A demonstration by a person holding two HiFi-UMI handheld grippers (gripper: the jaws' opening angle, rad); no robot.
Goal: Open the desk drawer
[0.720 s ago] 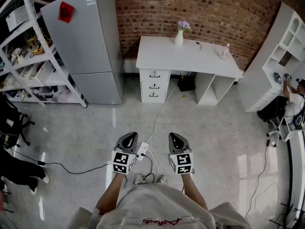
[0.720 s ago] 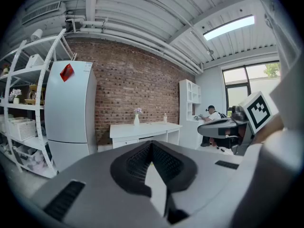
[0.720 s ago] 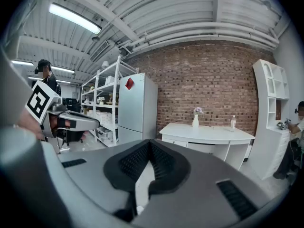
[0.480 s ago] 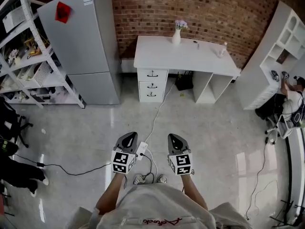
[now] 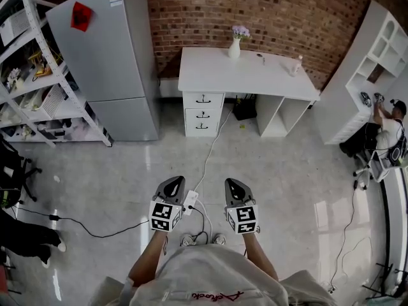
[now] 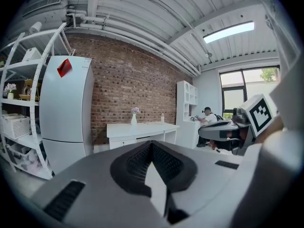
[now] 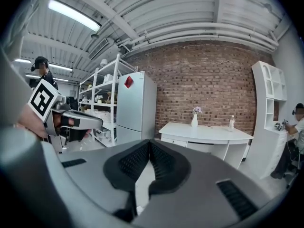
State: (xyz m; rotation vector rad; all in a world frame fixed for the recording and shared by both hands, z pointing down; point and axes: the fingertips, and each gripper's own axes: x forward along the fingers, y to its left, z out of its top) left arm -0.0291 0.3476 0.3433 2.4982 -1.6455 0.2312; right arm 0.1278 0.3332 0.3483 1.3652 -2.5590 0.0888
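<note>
A white desk (image 5: 255, 75) stands against the brick wall at the far side, with a stack of three drawers (image 5: 203, 114) under its left end, all closed, each with a dark handle. The desk also shows in the left gripper view (image 6: 140, 128) and in the right gripper view (image 7: 204, 134). My left gripper (image 5: 174, 182) and right gripper (image 5: 232, 183) are held side by side low in the head view, far from the desk. Both are shut with nothing between the jaws. Each points toward the desk across the floor.
A grey fridge (image 5: 111, 56) stands left of the desk, with metal shelving (image 5: 32, 81) further left. A white vase with flowers (image 5: 235, 46) and a bottle (image 5: 296, 67) sit on the desk. A cable and power strip (image 5: 190, 200) lie on the floor ahead. A person (image 5: 387, 136) works at the white shelf unit on the right.
The view has shifted slightly, so the desk and fridge sit a little further left and higher. The grippers keep their places in the view.
</note>
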